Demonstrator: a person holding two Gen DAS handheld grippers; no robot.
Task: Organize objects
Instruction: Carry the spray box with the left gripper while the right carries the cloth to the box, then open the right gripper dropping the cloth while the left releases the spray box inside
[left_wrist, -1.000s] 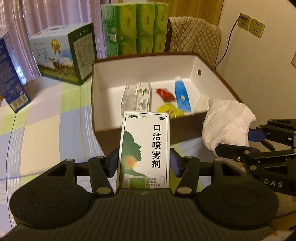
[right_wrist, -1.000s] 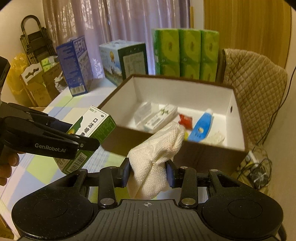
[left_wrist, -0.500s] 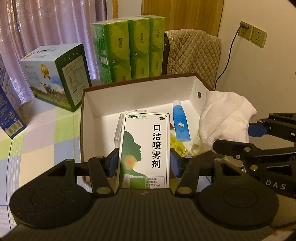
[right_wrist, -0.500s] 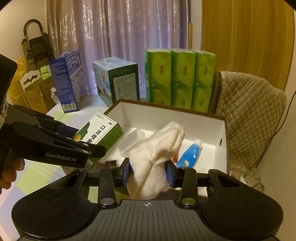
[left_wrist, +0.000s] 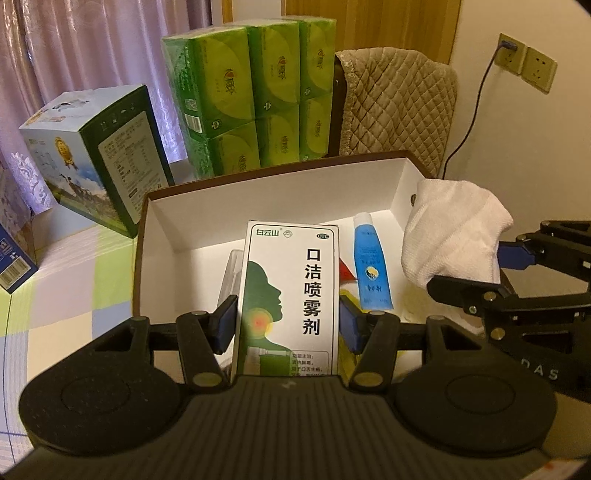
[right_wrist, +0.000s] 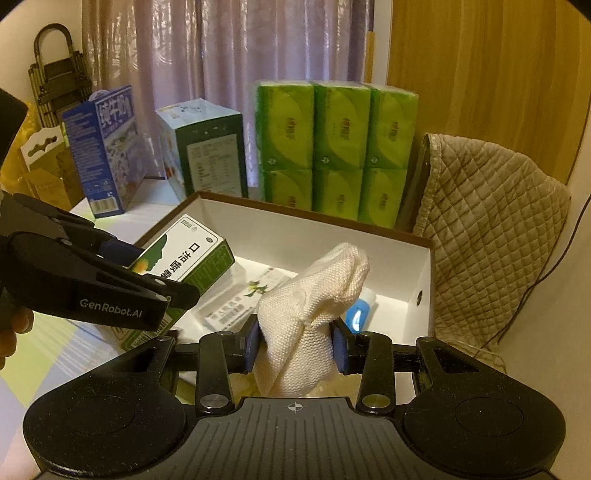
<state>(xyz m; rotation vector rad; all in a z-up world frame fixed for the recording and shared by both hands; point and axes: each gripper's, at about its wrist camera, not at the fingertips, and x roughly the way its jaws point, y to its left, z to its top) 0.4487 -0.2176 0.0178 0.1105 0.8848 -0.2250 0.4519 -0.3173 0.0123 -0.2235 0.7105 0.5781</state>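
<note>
While both hover over the brown white-lined box (left_wrist: 177, 221), the left gripper (left_wrist: 288, 325) clamps a stiff, light green-and-white spray carton (left_wrist: 291, 288) by its sides; the right gripper (right_wrist: 295, 341) pinches a soft, limp white cloth (right_wrist: 310, 306).

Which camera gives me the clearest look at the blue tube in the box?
The left wrist view: the blue tube lies fully visible on the box floor. In the right wrist view only a blurred blue sliver shows behind the white cloth.

White-and-green carton (left_wrist: 288, 295), cream waffle-weave cloth (right_wrist: 314, 310) (blue tube (left_wrist: 371, 273) beside).
</note>
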